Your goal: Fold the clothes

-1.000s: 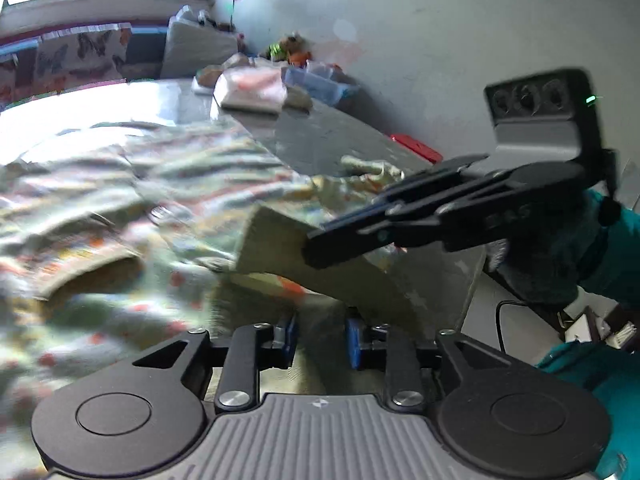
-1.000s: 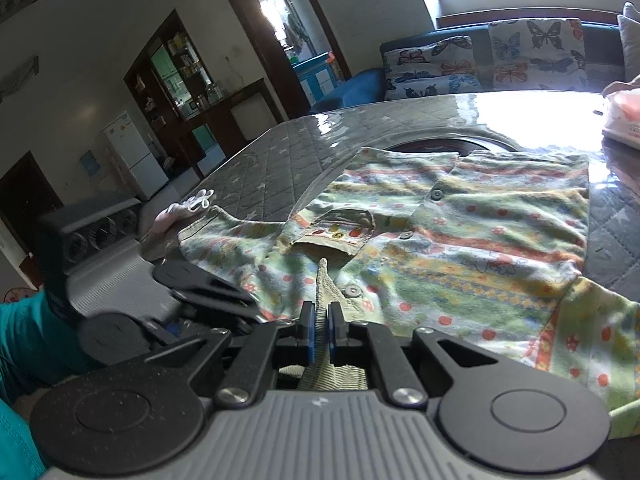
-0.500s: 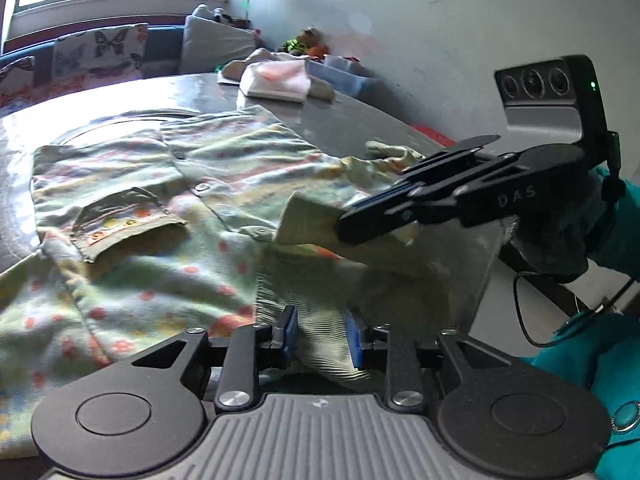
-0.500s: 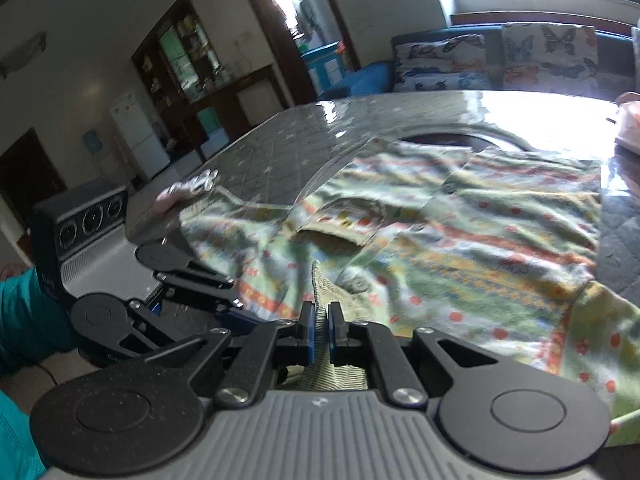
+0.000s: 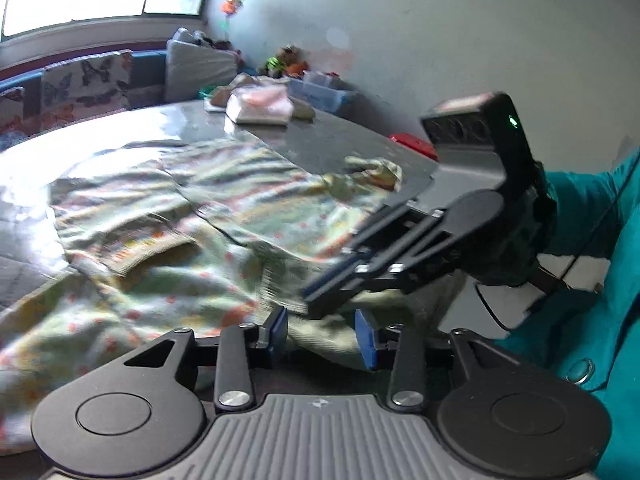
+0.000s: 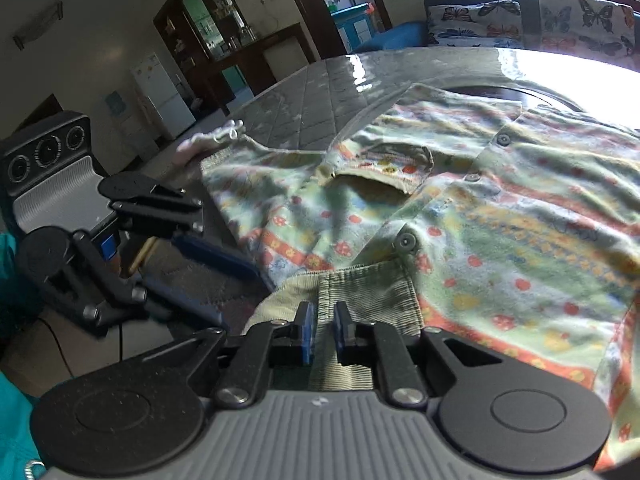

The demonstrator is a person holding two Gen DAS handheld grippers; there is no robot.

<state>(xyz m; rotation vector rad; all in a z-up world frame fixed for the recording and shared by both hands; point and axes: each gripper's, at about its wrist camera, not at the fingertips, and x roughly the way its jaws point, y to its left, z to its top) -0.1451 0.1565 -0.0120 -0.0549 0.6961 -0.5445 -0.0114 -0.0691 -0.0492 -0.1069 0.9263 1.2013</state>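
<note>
The buttoned flannel shirt (image 6: 500,232) is pale green with orange, yellow and blue bands, red dots and an olive corduroy collar (image 6: 360,292). The quilted table cover (image 6: 320,96) is grey. Butterfly-print cushions (image 6: 528,20) are white.

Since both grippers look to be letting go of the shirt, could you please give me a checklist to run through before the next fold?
1. Left gripper free of the collar: ok; jaws opening, olive corduroy collar lies loose between them.
2. Right gripper free of the collar: cannot tell; jaws opening, still narrow around the fabric.
3. Printed shirt spread on the table: ok, front up, buttons closed.
4. Chest pocket flat: not ok, its mouth gapes.
5. Sleeve by the table's edge smoothed: not ok, bunched.
6. Folded pile clear of the shirt: ok, apart at the far end.
</note>
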